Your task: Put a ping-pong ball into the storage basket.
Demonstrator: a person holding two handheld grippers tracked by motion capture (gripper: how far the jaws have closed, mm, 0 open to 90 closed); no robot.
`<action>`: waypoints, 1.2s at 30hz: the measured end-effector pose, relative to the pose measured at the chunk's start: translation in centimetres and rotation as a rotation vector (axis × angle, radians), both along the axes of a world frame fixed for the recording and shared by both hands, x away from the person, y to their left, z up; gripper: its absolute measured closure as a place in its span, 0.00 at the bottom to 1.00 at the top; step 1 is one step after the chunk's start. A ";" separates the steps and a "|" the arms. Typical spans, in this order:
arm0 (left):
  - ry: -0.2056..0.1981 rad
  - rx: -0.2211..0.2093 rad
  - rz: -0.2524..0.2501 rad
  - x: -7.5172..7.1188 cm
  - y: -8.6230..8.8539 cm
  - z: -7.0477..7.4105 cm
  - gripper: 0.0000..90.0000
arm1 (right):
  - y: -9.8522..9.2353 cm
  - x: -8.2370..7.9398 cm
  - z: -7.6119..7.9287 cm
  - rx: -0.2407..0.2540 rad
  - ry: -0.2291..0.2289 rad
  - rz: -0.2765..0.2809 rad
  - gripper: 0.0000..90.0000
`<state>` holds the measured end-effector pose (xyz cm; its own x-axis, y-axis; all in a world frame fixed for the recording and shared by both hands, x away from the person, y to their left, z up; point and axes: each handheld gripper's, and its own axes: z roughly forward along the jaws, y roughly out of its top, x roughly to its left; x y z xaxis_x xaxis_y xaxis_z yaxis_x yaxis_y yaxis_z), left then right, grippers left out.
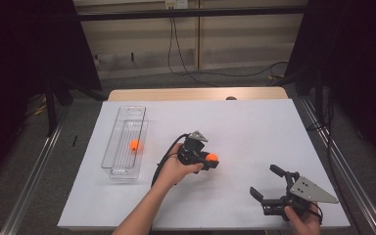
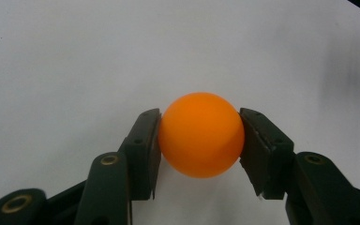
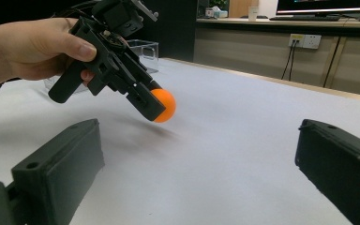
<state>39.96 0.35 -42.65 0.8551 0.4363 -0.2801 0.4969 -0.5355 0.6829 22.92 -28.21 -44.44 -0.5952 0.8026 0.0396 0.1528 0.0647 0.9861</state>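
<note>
Our right tongs [image 1: 266, 188] sit nearest us, low over the tabletop [image 1: 254, 122] with their jaws spread wide and nothing between them; beyond them our left tongs [image 1: 211, 163] are clamped on the ball [image 1: 212, 157], which hangs clear of the white surface near the middle, well apart from the tray [image 1: 108, 147] farther left. In the left gripper view the two pads [image 2: 146, 140] meet the ball [image 2: 201, 134] at its widest line, one on each side, so we judge the hold centred but thin: a round, smooth shell offers each flat pad only a small contact, and a quick swing or a tilt of the wrist could let it squirt out. If it drops, we expect it to bounce and roll across the bare sheet, perhaps off the edge. Squeezing harder might dent it, since it looks like a light hollow ball. Over the tray, a second ball [image 1: 134, 145] already lies inside, and a careless release could knock it or bounce out over the low clear walls. The held ball is bright orange, matt, unmarked and evenly round, as the right gripper view [image 3: 164, 105] also shows.
</note>
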 end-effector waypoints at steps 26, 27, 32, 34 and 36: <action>0.006 0.024 0.008 0.0 1.8 0.3 0.57 | 0.1 0.0 0.0 0.000 0.000 0.004 0.01; 0.008 0.024 0.012 -0.1 1.8 0.2 0.57 | 0.1 0.0 0.0 0.000 0.000 0.004 0.01; 0.012 0.022 0.014 0.0 2.0 0.2 0.57 | 0.1 0.0 0.0 0.001 -0.002 0.003 0.01; 0.011 0.021 0.017 0.0 2.1 0.2 0.57 | 0.1 0.0 0.0 0.002 -0.002 0.004 0.01; 0.013 0.019 0.017 0.0 2.1 0.3 0.57 | 0.1 0.0 0.0 0.002 -0.001 0.005 0.01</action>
